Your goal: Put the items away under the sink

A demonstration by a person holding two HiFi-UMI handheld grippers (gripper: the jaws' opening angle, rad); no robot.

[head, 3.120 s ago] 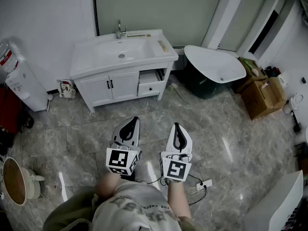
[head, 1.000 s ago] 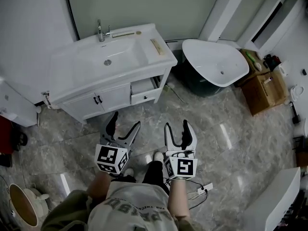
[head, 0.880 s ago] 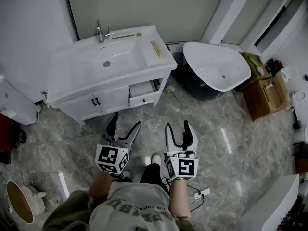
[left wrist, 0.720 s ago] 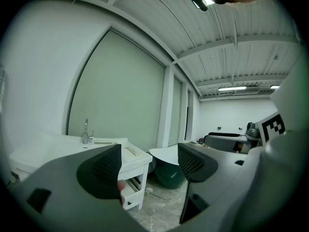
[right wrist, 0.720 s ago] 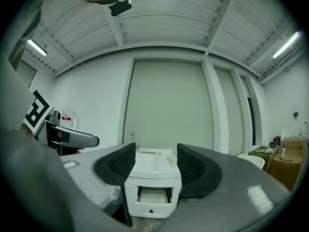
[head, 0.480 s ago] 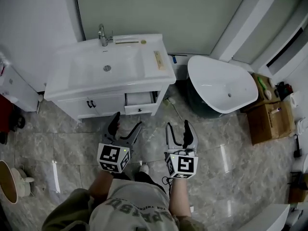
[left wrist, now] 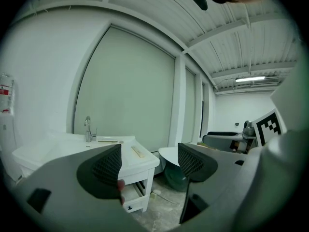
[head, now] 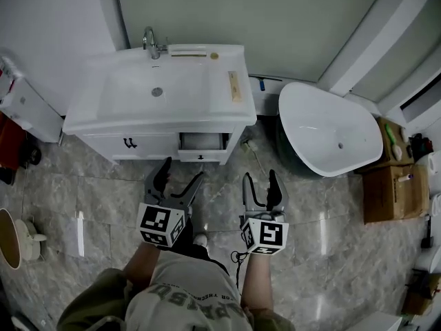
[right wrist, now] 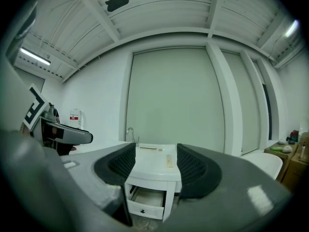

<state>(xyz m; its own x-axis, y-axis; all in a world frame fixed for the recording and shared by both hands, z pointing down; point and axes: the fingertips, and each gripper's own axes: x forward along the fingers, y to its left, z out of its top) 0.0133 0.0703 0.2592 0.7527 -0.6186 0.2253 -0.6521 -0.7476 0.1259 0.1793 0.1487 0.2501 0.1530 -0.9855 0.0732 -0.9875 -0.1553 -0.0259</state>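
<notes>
A white sink cabinet (head: 162,95) stands ahead against the wall, with a chrome tap (head: 151,41) at its back. On its top lie a long wooden comb-like piece (head: 235,86), a thin bar (head: 187,54) and a small round object (head: 214,56). Its drawer (head: 201,143) is pulled out; the two cabinet doors (head: 131,145) are closed. My left gripper (head: 178,176) and right gripper (head: 264,185) are both open and empty, held over the floor just short of the cabinet. The drawer (right wrist: 147,201) shows between the right gripper's jaws.
A white freestanding tub (head: 329,129) sits to the right of the cabinet. A cardboard box (head: 393,185) with small items stands at far right. A white unit (head: 27,105) stands left of the sink. A round basin (head: 8,238) is at the left edge. A white cable lies on the marble floor.
The view has moved closer to the sink cabinet, which now sits straight ahead. Both grippers went from shut three seconds ago to open, and have stayed open.
</notes>
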